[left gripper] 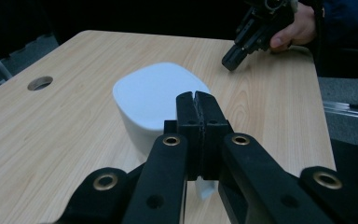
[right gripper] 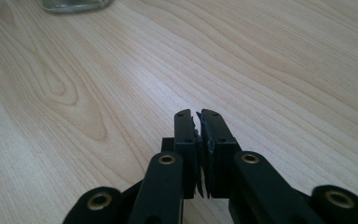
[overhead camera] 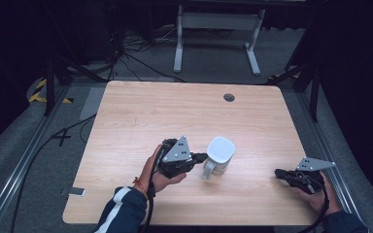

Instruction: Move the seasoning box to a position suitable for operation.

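Here is the white ceramic mug with a rounded-square body [overhead camera: 220, 154], sitting upside down on the pale wood-grain tabletop [overhead camera: 141, 111], a little right of centre and toward the person's edge. Its flat base faces up, smooth and matte, with softly rounded corners (from the left gripper view [left gripper: 156, 95] it reads almost like a pillow). The walls drop straight and plain, no print on them that I can make out. A white loop handle juts from the side of the mug nearest the person's left hand, and a bit of it peeks out below the tongs in the left gripper view.

Right there is the left pair of tongs [overhead camera: 201, 157], black, with a grey three-cornered plate on top, held level just above the tabletop and pointing at the mug. Its jaws are pressed flat together, and the handle sits right at their tips; whether the handle is pinched I cannot tell, since the jaws hide that spot.

Well off to the right, near the tabletop's right edge, the right pair of tongs [overhead camera: 278, 173] lies low, its jaws drawn together with nothing between them (just a hairline seam in its own view [right gripper: 198, 115]). It points back toward the mug, well apart from it.

Near the far edge, a small round cable hole [overhead camera: 228, 97] is set into the wood.
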